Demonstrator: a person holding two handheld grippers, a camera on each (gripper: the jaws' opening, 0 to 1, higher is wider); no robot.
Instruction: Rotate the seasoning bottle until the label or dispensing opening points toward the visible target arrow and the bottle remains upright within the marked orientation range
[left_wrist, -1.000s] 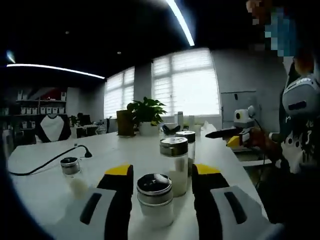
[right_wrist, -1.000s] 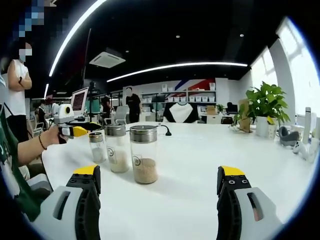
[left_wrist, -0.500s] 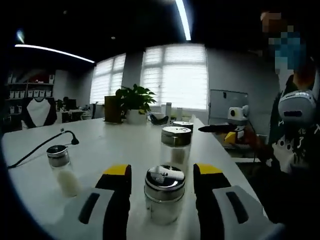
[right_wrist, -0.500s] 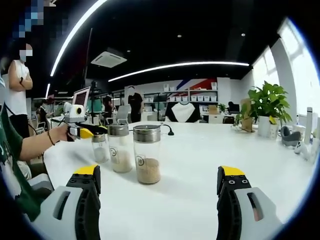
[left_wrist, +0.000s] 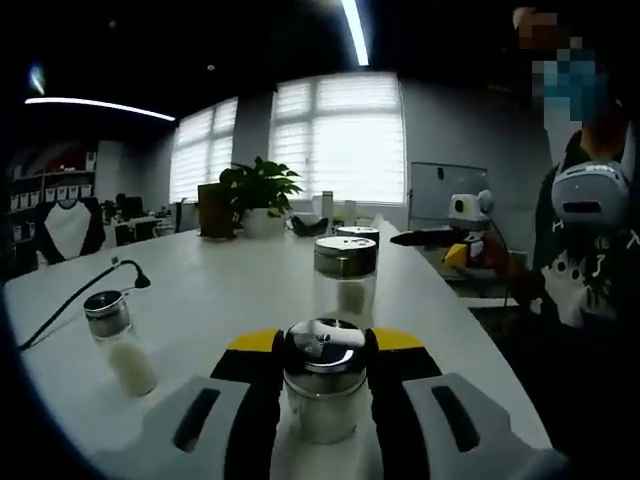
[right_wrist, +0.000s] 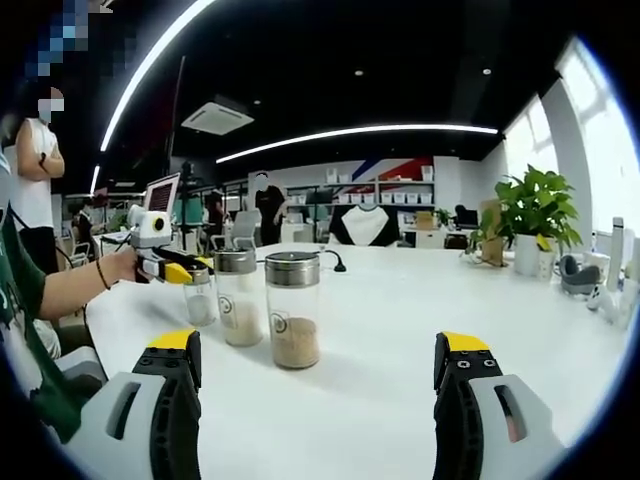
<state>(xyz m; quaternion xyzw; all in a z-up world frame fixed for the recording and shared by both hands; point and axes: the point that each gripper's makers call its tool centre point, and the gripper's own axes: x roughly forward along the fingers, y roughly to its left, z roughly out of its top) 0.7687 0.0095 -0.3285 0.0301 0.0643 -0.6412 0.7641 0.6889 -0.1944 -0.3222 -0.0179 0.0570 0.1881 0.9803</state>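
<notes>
My left gripper (left_wrist: 322, 352) has just drawn its yellow-tipped jaws in: half a second ago they stood apart on either side of the short clear glass seasoning bottle with the shiny metal cap (left_wrist: 322, 388); now they pinch it just below the cap. It stands upright on the white table (left_wrist: 220, 300), so I judge the grasp made and the turn next; I see no target arrow. Beyond it stand a taller steel-capped jar (left_wrist: 344, 278) and, off to one side, a small shaker of white powder (left_wrist: 118, 341). My right gripper (right_wrist: 320, 400) hangs wide open and empty, well short of the grain-filled jar (right_wrist: 293, 308).
</notes>
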